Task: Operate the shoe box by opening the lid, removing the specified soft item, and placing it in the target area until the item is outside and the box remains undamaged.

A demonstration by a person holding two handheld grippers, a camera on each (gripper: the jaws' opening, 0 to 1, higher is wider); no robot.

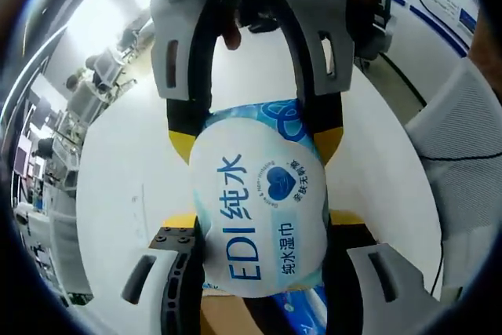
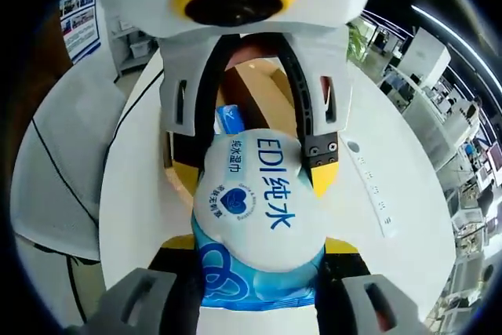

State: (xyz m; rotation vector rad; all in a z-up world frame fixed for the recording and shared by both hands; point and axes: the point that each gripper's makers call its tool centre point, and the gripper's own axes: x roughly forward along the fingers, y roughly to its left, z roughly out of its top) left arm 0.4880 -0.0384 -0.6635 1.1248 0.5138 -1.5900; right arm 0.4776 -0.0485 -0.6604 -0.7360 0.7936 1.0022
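Fingers (image 1: 182, 253) of both grippers clamping wet-wipes pack (image 1: 259, 202), white table (image 1: 118, 186) beneath

Left gripper view: my left claw (image 1: 259, 229) has its tips hidden behind the wet wipes pack (image 1: 259, 217), so I can't read the contact. Pack's lower end is cut off by the bottom of the frame. Small print beside the heart is too fine to read.

Right gripper view: a brown box (image 2: 263, 96) at upper centre is mostly masked by the opposite claw (image 2: 255, 158); I can't tell its lid state.
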